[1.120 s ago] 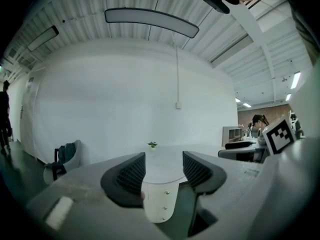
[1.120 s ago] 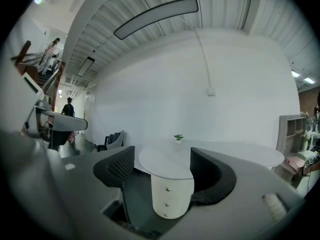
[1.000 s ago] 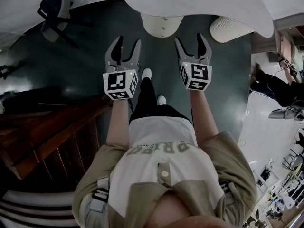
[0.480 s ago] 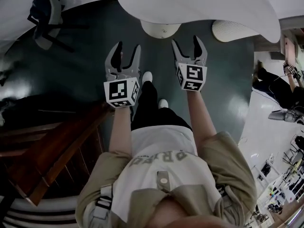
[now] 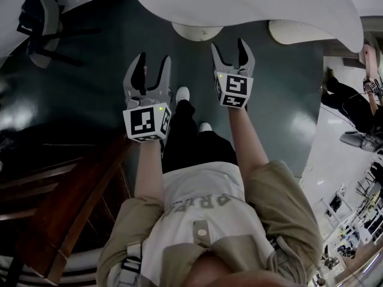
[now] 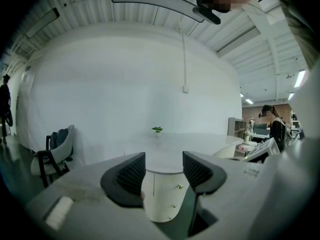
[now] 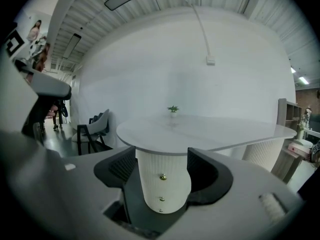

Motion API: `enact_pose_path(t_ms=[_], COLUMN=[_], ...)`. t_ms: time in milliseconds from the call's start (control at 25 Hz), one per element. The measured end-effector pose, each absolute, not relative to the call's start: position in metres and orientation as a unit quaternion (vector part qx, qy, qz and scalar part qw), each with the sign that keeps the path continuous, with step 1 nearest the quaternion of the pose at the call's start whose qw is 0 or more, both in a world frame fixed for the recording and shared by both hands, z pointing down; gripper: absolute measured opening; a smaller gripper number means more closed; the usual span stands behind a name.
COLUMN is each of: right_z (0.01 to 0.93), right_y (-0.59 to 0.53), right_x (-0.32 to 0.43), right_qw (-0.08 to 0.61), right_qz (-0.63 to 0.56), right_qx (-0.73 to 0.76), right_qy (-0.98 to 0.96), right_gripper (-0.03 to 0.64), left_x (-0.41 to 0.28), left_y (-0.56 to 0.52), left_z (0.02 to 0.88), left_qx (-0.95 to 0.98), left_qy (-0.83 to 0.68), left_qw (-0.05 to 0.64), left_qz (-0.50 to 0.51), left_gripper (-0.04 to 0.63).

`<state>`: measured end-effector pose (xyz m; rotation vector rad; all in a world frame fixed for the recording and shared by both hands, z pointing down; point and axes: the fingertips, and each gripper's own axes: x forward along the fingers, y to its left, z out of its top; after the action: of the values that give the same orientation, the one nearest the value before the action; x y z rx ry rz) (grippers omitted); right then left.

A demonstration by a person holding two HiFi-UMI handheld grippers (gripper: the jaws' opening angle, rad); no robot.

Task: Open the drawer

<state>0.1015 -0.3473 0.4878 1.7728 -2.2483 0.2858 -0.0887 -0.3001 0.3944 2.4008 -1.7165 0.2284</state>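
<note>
Scene: A person stands on a dark floor (image 5: 90,88) facing a white table (image 5: 251,5), both tools raised ahead of the body.
Drawer: The table's fluted drawer pedestal (image 7: 162,184) sits at the top centre of the head view, just under the tabletop. Three brass knobs run down its front; the top knob (image 7: 162,176) is the clearest. Every drawer front looks flush, so none appears opened yet.
Left gripper: The left gripper (image 5: 152,67) has its jaws spread wide with nothing between them. Its own view shows the pedestal through the gap, slightly right of centre.
Right gripper: The right gripper (image 5: 228,52) is also spread wide and empty, higher in the frame and nearer the pedestal. Its view has the knobs centred between the jaws.
Arms: Both forearms reach forward, roughly parallel, jaws pointing at the pedestal, well apart from it.
Why so: The open jaws and the centred knobs suggest a line-up for a pull, probably by the right gripper.
Surroundings: A chair (image 5: 39,17) stands at upper left; a small plant (image 7: 173,108) sits on the tabletop.
</note>
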Motion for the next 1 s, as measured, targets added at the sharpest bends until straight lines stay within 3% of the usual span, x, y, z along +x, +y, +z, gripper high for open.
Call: enact_pose_path(t_ms=[1000], right_z=[0.667], right_y=[-0.441], right_x=[0.078], right_qw=[0.164], right_qz=[0.100], right_qx=[0.611], right_qy=[-0.768], right_gripper=[0.299], left_x=[-0.090], left_y=[-0.304], left_z=[0.553], left_qx=[0.802], left_qy=[-0.583], left_qw=[0.103], left_qz=[0.085], left_gripper=[0.245])
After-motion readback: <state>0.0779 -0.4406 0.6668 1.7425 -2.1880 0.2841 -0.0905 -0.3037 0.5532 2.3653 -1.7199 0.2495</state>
